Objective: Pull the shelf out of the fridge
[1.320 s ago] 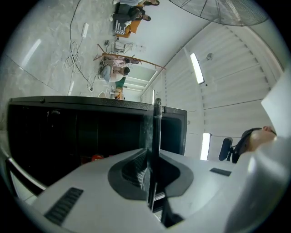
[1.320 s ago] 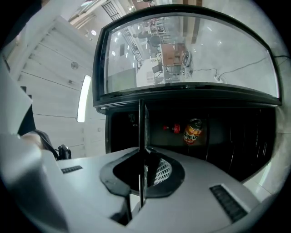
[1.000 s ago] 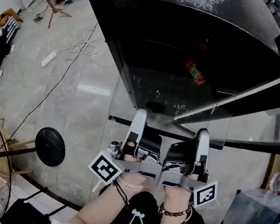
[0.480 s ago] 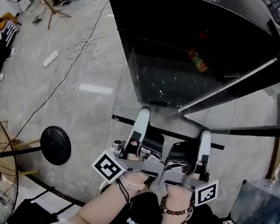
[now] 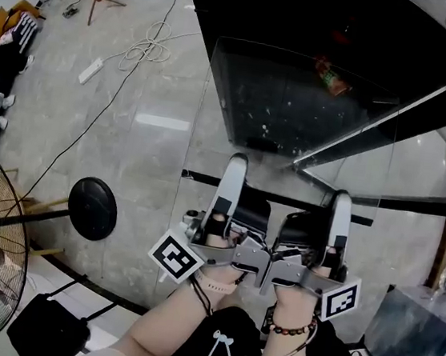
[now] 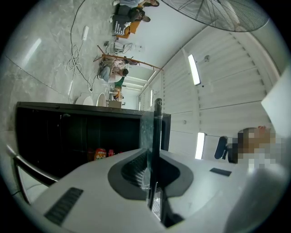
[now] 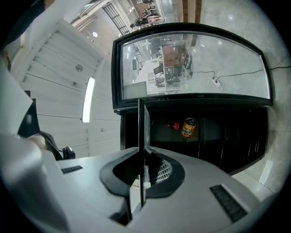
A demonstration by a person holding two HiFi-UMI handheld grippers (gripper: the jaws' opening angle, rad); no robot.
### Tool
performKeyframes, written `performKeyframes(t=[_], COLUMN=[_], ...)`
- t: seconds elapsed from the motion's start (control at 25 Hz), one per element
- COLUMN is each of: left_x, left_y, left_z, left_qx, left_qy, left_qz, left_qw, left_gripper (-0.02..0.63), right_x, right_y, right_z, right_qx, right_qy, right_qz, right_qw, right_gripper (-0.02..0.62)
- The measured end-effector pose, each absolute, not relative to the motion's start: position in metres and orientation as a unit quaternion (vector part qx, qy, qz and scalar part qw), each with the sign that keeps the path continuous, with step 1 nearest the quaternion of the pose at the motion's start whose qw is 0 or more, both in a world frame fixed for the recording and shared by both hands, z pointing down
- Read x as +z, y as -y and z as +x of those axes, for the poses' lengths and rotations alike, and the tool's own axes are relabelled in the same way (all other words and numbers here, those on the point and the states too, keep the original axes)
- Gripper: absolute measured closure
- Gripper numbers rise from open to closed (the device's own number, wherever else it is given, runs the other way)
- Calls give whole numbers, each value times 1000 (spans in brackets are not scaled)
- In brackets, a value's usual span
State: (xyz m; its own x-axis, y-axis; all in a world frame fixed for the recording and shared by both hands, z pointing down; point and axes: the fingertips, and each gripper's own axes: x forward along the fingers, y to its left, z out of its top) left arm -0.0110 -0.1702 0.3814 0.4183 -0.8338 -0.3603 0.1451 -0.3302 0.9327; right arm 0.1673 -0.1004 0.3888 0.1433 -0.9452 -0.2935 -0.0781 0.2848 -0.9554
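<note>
The left gripper (image 5: 236, 163) and right gripper (image 5: 341, 199) are each clamped tight on the front edge of the glass shelf (image 5: 290, 125), which hangs mostly outside the fridge (image 5: 323, 16) (far edge possibly inside). Only the final clearing pull seems left.

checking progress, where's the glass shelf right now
Head view, centre: the glass shelf is in front of the black fridge, near edge clamped by the left tongs and right tongs.

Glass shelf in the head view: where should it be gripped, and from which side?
Take the glass shelf by its near edge, at the dark strip, coming from the side facing away from the fridge. It's a thin, wide pane, so two spaced grips suit it; the left gripper and right gripper are clamped there.
</note>
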Motion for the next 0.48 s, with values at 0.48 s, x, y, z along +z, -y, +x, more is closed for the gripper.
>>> performKeyframes(t=[0.48], left_x=[377], left_y=[169], left_z=[-13], left_qx=[-482], left_qy=[263], left_qz=[663], left_qw=[509], left_gripper=[583], right_x=[385], right_y=[103], right_z=[167], right_qx=[-368], right_qy=[-545], right_qz=[-465], right_qw=[593], right_gripper=[568])
